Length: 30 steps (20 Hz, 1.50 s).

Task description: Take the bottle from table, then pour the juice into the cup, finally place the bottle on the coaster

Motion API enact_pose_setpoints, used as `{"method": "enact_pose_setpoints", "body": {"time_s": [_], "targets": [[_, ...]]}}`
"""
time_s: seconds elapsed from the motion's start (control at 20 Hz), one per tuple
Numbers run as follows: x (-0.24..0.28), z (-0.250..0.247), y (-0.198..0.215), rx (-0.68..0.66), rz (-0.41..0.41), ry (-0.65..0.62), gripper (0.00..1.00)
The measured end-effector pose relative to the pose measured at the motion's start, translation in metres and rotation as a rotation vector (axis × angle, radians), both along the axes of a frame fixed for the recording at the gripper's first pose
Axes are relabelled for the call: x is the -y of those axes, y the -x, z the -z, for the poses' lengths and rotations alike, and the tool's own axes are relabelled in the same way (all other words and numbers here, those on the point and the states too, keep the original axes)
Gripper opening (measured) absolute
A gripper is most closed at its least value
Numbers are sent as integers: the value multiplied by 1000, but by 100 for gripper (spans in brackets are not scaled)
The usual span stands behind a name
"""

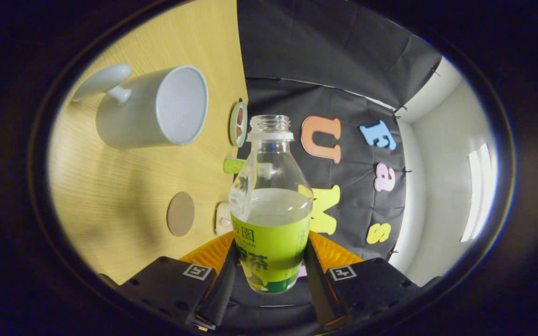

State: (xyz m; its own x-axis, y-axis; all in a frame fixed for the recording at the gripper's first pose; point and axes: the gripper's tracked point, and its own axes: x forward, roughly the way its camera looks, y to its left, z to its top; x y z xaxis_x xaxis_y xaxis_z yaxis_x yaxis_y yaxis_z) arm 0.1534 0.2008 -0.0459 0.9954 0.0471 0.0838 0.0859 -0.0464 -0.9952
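Wooden table (124, 186) carries cup (150, 108) and round coaster (180, 213); I see my gripper (270, 270) pinching the uncapped bottle (270, 205), part-full.

Clear bottle (270, 205) with green label, white cup (152, 107), brown coaster (180, 213), pale wood-grain table (124, 186).

Print on the bottle (271, 205) gripped by the tool (270, 263) is unreadable.
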Motion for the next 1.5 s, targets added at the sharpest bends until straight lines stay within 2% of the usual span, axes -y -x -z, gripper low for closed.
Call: {"method": "enact_pose_setpoints", "body": {"time_s": [0.3,1.5], "targets": [[-6,-4,2,29,-12,77,77],[-6,-21,-4,86,-11,218,76]]}}
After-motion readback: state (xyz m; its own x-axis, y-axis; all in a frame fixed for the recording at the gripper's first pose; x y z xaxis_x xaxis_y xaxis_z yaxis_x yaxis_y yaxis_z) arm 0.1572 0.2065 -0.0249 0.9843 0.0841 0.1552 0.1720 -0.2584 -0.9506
